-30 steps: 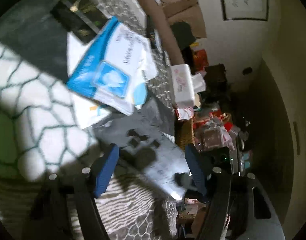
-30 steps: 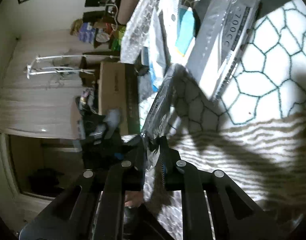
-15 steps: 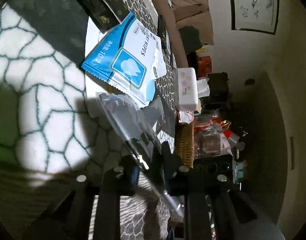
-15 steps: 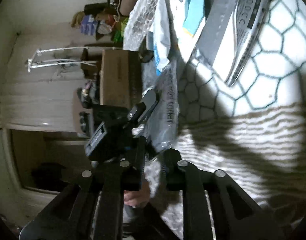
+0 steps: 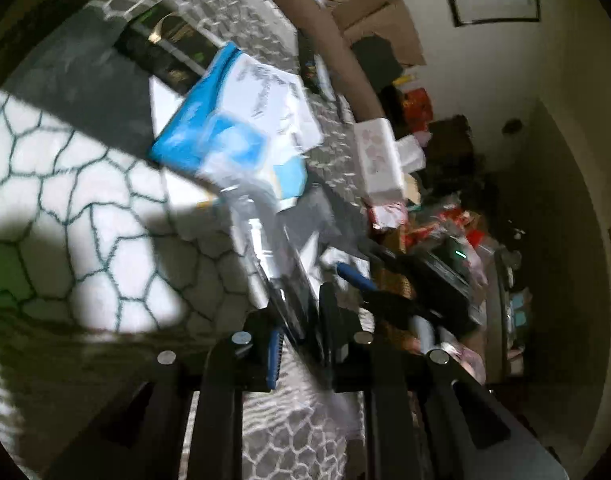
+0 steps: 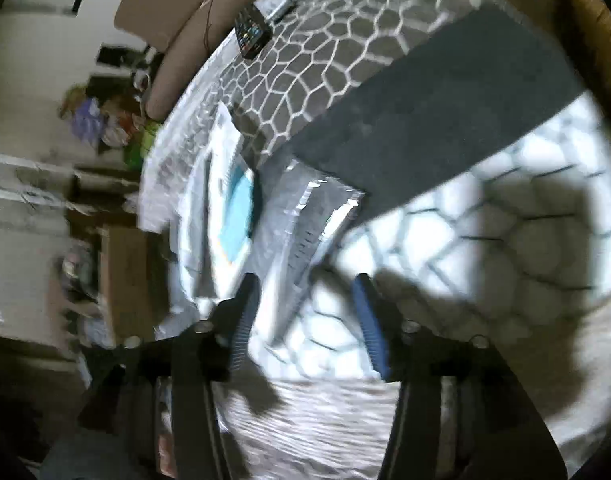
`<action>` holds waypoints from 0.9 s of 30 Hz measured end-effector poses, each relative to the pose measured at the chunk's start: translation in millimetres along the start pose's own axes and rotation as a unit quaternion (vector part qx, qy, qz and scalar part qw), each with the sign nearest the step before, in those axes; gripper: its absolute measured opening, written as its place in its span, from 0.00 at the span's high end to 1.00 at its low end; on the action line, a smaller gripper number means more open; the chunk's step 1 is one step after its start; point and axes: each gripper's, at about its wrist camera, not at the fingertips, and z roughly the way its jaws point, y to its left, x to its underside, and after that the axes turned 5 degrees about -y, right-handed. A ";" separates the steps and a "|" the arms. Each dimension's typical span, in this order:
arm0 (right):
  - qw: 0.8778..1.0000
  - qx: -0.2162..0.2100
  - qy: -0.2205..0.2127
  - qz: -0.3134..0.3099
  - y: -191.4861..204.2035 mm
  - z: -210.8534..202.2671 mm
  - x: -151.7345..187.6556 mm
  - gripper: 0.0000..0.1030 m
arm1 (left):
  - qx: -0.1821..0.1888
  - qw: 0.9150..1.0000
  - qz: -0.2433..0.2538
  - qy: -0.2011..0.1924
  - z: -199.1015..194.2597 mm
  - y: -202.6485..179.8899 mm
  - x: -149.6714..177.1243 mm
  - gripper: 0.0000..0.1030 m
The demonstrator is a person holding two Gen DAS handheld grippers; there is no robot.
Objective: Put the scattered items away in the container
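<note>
Left tongs [image 5: 301, 344] pinch the near edge of a clear crinkly plastic packet [image 5: 265, 248], closing tighter on it. Right tongs [image 6: 305, 320] at 3 o'clock are spreading, pads off the packet, which hangs over the patterned bed cover [image 5: 85, 200]. Packet looks light, floppy and slippery; best gripped by its sealed edge.

Right claw [image 6: 305, 300], jaws opening, nothing between them; silver packet [image 6: 305, 216] beyond on honeycomb-patterned cloth [image 6: 325, 64].

Left hand-held gripper [image 5: 301, 320] clamped; right hand-held gripper [image 6: 305, 300] opening.
</note>
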 end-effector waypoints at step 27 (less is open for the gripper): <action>0.995 -0.008 0.006 -0.096 49.2 23.9 30.0 0.85 | -0.039 0.997 0.051 0.039 30.3 12.1 -0.6 0.76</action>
